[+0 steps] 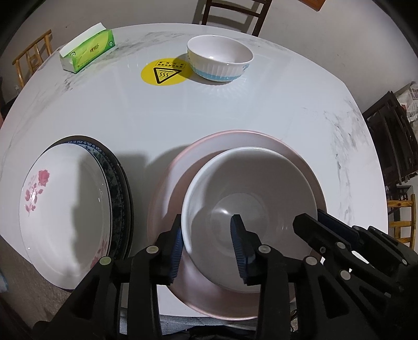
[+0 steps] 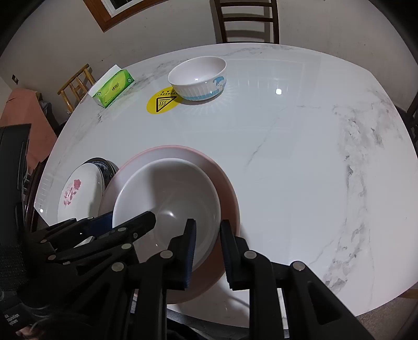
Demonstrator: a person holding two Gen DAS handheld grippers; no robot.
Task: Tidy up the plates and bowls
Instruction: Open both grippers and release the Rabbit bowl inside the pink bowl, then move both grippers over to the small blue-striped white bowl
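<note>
Bowls are nested: white glossy bowl [image 1: 250, 206] inside pink shallow bowl [image 1: 235, 295]. Its rim is straddled loosely by left tool [image 1: 209, 251], clamped by right tool [image 2: 207, 257]; one-sided tipping is risked.

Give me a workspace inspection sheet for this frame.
Surface: white marble table, yellow hot-surface sticker.
Job's things: white bowl inside pink dish; plate stack, rose plate topmost; ribbed bowl far side.
Clutter: green tissue box.
Grippers: left gripper open, straddling the white bowl's rim; right gripper straddles the opposite rim, contact unclear.
Cables: thin dark line near table edge, possibly a cable.
Surroundings: dark chair, light wooden chair.
</note>
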